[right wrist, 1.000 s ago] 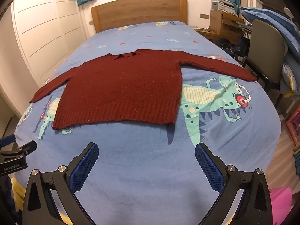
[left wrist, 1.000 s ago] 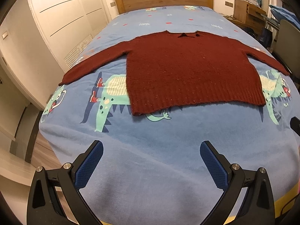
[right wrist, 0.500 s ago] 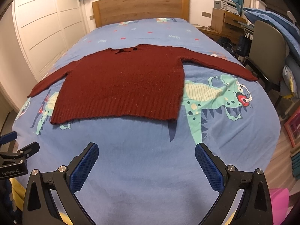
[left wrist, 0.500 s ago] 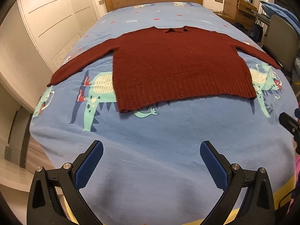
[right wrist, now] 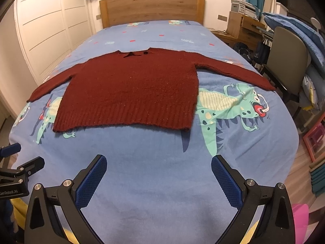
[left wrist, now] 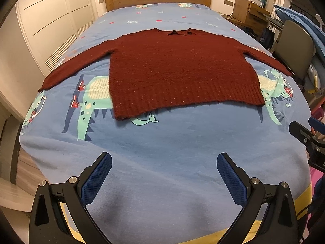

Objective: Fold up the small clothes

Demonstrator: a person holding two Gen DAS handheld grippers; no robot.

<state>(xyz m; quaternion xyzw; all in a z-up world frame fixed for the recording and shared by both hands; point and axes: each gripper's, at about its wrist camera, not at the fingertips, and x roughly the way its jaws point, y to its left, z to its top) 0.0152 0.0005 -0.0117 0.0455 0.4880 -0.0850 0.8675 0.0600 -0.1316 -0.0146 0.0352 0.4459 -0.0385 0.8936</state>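
Observation:
A dark red knitted sweater [left wrist: 178,73] [right wrist: 132,93] lies flat on the blue bed cover, both sleeves spread out to the sides, collar toward the headboard and ribbed hem nearest me. My left gripper [left wrist: 164,163] hovers open over bare cover well short of the hem, holding nothing. My right gripper [right wrist: 158,163] is likewise open and empty, short of the hem. Each gripper's black body shows at the edge of the other's view.
The bed [left wrist: 182,142] has a blue dinosaur-print cover and a wooden headboard [right wrist: 151,8]. White wardrobe doors [left wrist: 46,30] line the left. A grey chair [right wrist: 286,61], a wooden desk [right wrist: 241,28] and piled bedding stand to the right. A pink object [right wrist: 300,213] sits by the bed's right corner.
Both grippers have drawn back and turned slightly, so the sweater sits more centred in the left view and farther off in the right. The sweater itself has not moved; both stay open.

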